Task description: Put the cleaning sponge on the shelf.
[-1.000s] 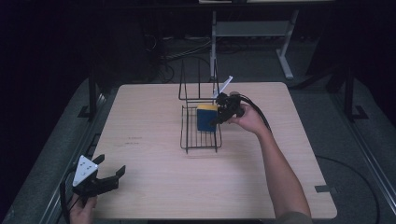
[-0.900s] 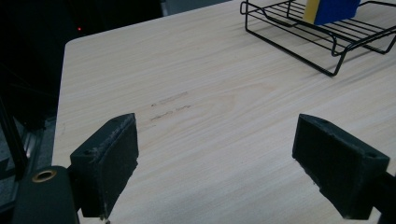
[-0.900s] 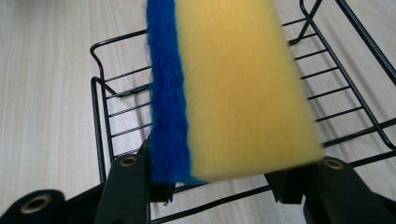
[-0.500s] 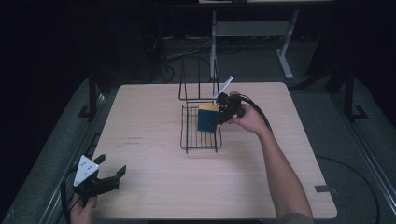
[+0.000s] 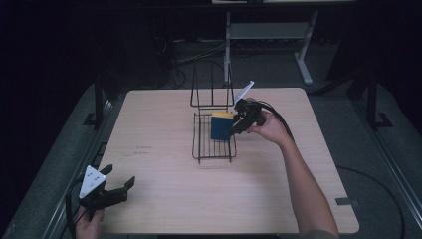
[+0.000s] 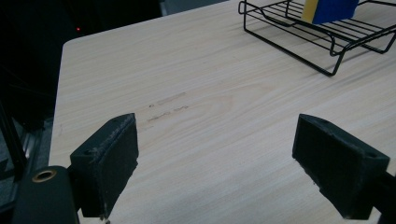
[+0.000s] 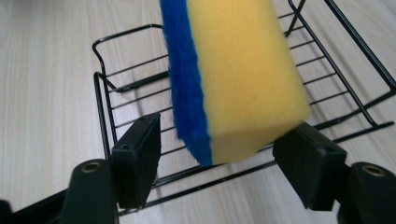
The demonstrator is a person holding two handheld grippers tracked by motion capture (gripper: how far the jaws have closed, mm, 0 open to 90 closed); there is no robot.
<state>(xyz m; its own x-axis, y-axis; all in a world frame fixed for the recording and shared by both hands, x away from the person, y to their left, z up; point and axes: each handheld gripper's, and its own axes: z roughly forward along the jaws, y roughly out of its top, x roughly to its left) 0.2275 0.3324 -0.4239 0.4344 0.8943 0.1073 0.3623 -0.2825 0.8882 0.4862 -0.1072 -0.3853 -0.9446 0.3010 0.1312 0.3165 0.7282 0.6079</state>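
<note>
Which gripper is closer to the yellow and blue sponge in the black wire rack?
Right. The right gripper brackets the yellow and blue sponge, its fingers just opening off it, over the black wire rack. The left gripper sits at the table's near-left corner.

The wire rack (image 5: 214,137) and the sponge (image 5: 221,127) in it blocked the table (image 5: 164,124) centre; its left, right and near parts lay open.
</note>
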